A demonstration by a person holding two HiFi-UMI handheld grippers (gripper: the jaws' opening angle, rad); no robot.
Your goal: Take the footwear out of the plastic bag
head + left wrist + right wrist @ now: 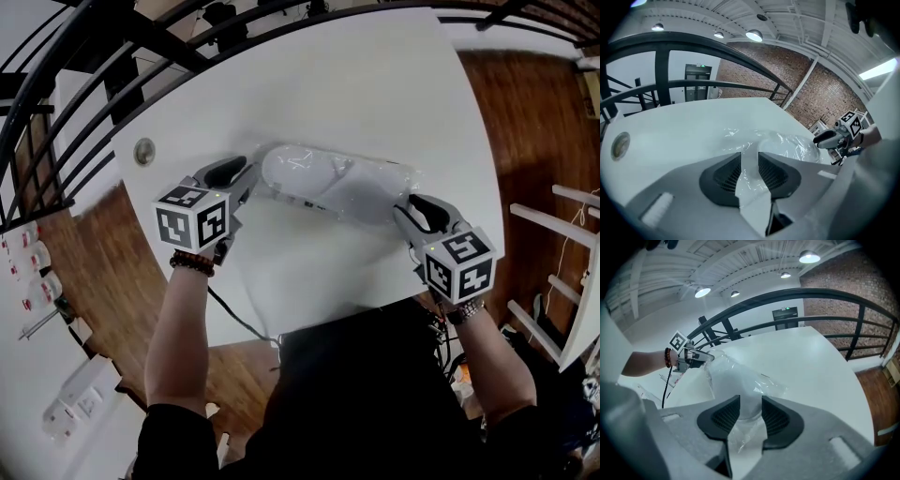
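White shoe (305, 172) is seen inside clear bag (380, 192), laid flat mid-table (375, 84). Bag's left end is straddled by left gripper (246, 180), jaws narrowly parted, film loose between. Right end is straddled by right gripper (403, 211), jaws wide, nothing clamped.

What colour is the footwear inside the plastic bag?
White. The footwear shows through the clear plastic bag, best in the head view.

Site: indoor loft-style workspace, likely office or studio | Evidence: bare brick wall (825, 89) beyond the black railing (675, 43); railing curves round a white table (375, 103); wood floor (525, 122) beside table; white beamed ceiling (693, 14) with round lamps (754, 35) above railing; dark door (786, 319) behind railing, green sign (788, 309) over it.
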